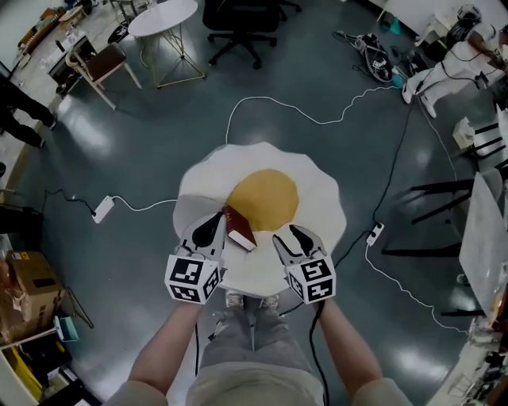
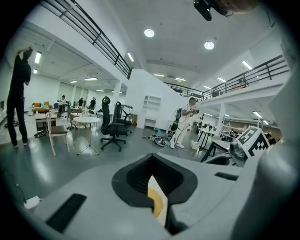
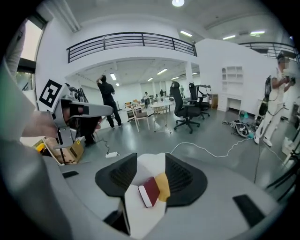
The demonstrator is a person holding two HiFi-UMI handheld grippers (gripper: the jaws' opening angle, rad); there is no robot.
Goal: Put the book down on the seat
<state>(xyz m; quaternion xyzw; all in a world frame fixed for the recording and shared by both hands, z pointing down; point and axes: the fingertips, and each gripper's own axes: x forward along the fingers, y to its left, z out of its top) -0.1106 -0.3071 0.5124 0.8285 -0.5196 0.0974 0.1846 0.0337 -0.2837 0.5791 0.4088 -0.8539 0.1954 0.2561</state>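
Note:
The seat [image 1: 321, 208] is a white, egg-shaped cushion with a yellow yolk patch [image 1: 266, 198], straight below me. A dark red book [image 1: 240, 228] lies flat on it at the yolk's near-left edge. My left gripper [image 1: 213, 226] hovers just left of the book, its jaws a narrow slit apart with nothing between them; only a sliver of seat [image 2: 157, 202] shows through. My right gripper [image 1: 292, 238] is to the right of the book and clear of it, jaws apart and empty. In the right gripper view the book [image 3: 151, 191] rests on the seat beyond the right gripper [image 3: 151, 161].
White cables and a power strip [image 1: 103, 209] trail across the grey floor around the seat. A round table [image 1: 163, 17], a wooden chair [image 1: 101, 63] and an office chair [image 1: 238, 24] stand at the back. Cardboard boxes [image 1: 28, 285] sit at the left, black frames [image 1: 444, 206] at the right.

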